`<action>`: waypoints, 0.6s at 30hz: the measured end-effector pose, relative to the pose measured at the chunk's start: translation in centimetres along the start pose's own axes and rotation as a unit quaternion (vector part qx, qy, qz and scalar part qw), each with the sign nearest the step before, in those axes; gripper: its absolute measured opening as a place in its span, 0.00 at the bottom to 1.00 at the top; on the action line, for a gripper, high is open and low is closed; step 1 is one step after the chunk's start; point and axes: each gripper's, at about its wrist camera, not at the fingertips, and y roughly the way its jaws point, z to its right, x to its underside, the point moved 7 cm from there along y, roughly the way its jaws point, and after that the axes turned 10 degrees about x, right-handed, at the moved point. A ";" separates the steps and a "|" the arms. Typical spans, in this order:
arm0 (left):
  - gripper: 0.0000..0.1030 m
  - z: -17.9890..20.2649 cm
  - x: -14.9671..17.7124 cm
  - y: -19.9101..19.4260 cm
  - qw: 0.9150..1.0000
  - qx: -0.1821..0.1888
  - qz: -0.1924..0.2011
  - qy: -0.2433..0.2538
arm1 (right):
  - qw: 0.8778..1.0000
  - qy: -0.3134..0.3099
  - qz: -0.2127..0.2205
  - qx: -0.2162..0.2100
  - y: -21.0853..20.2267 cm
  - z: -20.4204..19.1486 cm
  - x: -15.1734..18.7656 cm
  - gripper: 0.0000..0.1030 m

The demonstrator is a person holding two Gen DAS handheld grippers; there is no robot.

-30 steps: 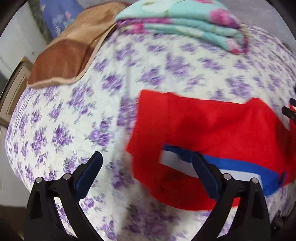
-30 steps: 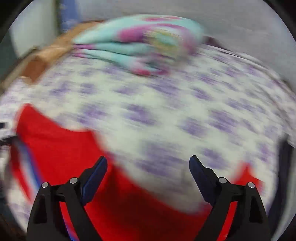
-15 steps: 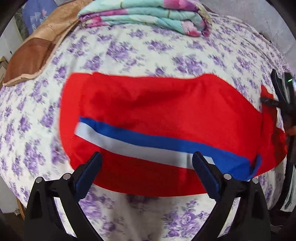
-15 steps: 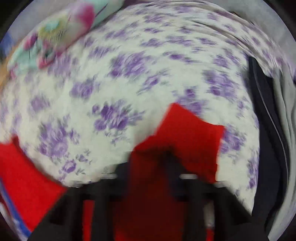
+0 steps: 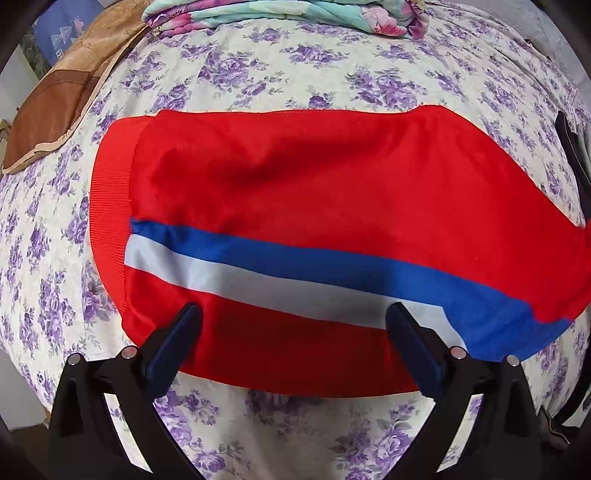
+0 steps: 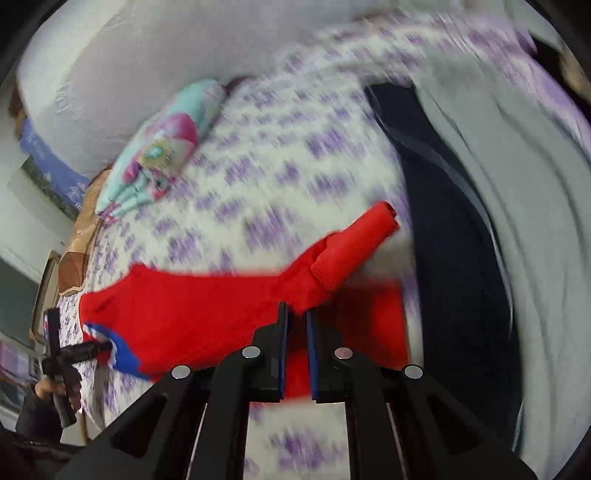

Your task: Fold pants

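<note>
Red pants with a blue and white side stripe lie flat across the flowered bed, ribbed waistband at the left. My left gripper is open and hovers over the pants' near edge, holding nothing. In the right wrist view my right gripper is shut on the red pants near the leg end and lifts the cloth off the bed; a ribbed cuff sticks up beyond the fingers. The left gripper shows small at the far left of that view.
A folded floral blanket lies at the far side of the bed, a brown pillow at the far left. Dark and grey garments lie to the right of the pants. The bedsheet has a purple flower print.
My right gripper has closed on the pants' leg end and raised it. My left gripper has dropped closer to the pants' near edge and stayed open.
</note>
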 end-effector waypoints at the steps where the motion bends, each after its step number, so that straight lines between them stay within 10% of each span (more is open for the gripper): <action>1: 0.95 0.0 0.0 0.0 1.000 0.000 -0.001 0.001 | 1.000 0.017 -0.019 0.002 0.9 1.0 1.5 0.09; 3: 0.95 0.0 -0.1 0.1 1.000 -0.001 -0.004 0.004 | 0.998 0.046 -0.049 0.011 2.4 2.5 3.8 0.14; 5: 0.95 0.0 -0.4 0.2 1.000 -0.001 -0.008 0.004 | 0.994 0.067 -0.078 0.029 3.3 3.5 5.3 0.59; 18: 0.95 1.3 -2.1 -0.3 1.000 0.002 0.008 0.000 | 0.995 -0.008 0.014 0.095 1.3 0.4 0.2 0.58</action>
